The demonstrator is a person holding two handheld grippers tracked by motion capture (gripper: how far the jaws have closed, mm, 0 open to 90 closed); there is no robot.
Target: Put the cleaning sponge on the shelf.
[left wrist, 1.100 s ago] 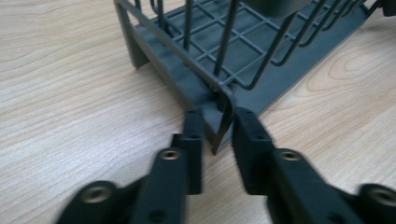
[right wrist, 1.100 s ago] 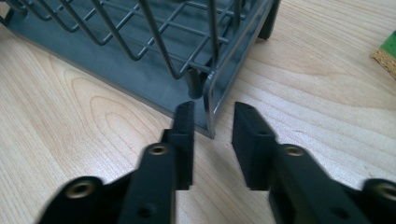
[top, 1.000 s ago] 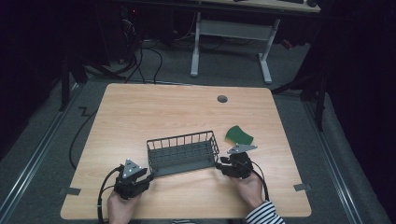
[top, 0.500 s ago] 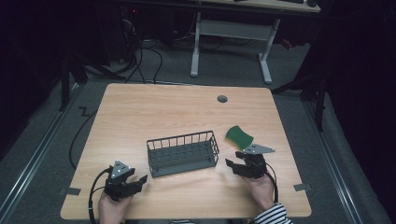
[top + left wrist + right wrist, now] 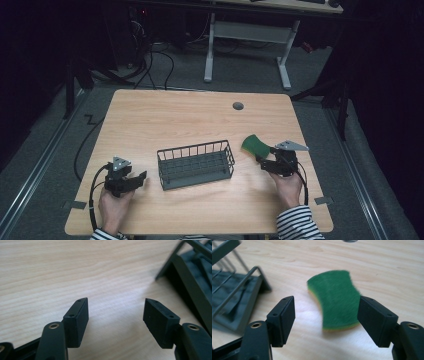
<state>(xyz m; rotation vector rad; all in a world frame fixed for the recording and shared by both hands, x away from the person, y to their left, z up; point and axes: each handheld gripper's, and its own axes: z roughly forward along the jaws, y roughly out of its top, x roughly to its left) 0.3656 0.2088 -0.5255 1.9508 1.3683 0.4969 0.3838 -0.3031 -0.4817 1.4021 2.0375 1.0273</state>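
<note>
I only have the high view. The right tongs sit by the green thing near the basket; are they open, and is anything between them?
Observer: Open. In the right gripper view the right tongs stand wide apart, with the green sponge lying flat on the table just ahead, not gripped.
Operator: Is it all green?
Observer: No, a thin yellow layer shows under the green top.
Operator: And the left side?
Observer: The left tongs are open too, with bare table between them; the wire basket corner sits off to their right.
</note>
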